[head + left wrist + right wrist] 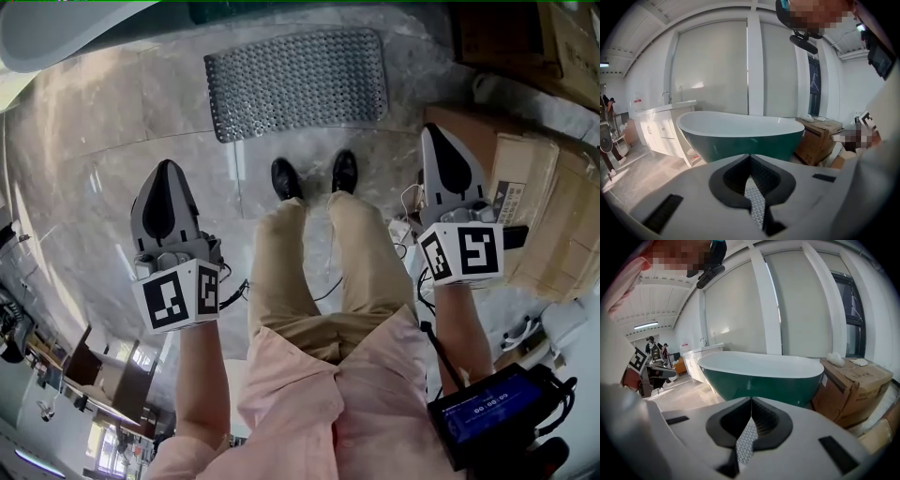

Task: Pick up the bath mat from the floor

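Note:
The grey perforated bath mat [296,82] lies flat on the marble floor, just ahead of the person's black shoes [286,178]. My left gripper [169,169] hangs at the left of the legs, well short of the mat, with its jaws shut on nothing. At the right, my right gripper [433,131] is level with the shoes, also shut and empty, near the mat's right end but apart from it. Both gripper views look level across the room over closed jaws: the left gripper [750,156] and the right gripper [751,399] both face the tub, and the mat's place on the floor is hidden there.
A green bathtub with a white inside [740,136] [764,376] stands past the mat; its rim shows at top left [56,33]. Cardboard boxes [534,216] [855,380] crowd the right side. A white vanity [661,129] stands at the left. A screen device [492,412] hangs by the right arm.

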Demonstrator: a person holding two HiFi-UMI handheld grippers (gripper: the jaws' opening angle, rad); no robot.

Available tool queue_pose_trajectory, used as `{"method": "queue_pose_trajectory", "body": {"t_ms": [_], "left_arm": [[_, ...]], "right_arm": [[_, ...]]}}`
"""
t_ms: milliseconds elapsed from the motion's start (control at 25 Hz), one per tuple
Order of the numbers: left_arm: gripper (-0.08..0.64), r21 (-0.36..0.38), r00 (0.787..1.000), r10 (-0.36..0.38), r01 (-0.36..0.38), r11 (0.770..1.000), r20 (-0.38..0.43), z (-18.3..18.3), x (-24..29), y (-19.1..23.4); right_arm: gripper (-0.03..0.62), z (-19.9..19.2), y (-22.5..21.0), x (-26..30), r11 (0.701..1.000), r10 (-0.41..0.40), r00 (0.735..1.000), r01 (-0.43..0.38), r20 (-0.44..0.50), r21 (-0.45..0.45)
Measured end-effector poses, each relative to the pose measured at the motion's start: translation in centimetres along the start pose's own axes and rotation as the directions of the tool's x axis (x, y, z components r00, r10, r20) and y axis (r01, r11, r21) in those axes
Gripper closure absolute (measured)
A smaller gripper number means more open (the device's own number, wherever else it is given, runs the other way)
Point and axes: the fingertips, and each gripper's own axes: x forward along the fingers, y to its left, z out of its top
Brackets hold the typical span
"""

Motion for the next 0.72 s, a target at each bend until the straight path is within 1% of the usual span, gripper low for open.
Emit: {"method": "queue_pose_trajectory", "body": {"t_ms": [360,560,720], "left_arm": [[0.534,0.0,1.0,-0.002,0.002,1.0,0.001,-4.5,2.8,1.2],[0.535,0.004,0.999,0.034,-0.034,0.999,0.02,-7.2,4.7,2.5],[0.534,-0.007,0.999,0.037,-0.037,0.999,0.018,-10.2,6.5,3.3]], "right_arm": [[0.574,-4.3,-0.8,2.8,1.0,-0.013,1.0,0.013,0.019,0.006],[0.574,-7.2,-1.8,4.8,1.0,-0.024,0.999,0.024,0.026,0.001],[0.574,-10.1,-2.9,6.6,0.999,-0.039,0.999,0.039,0.024,-0.002]]}}
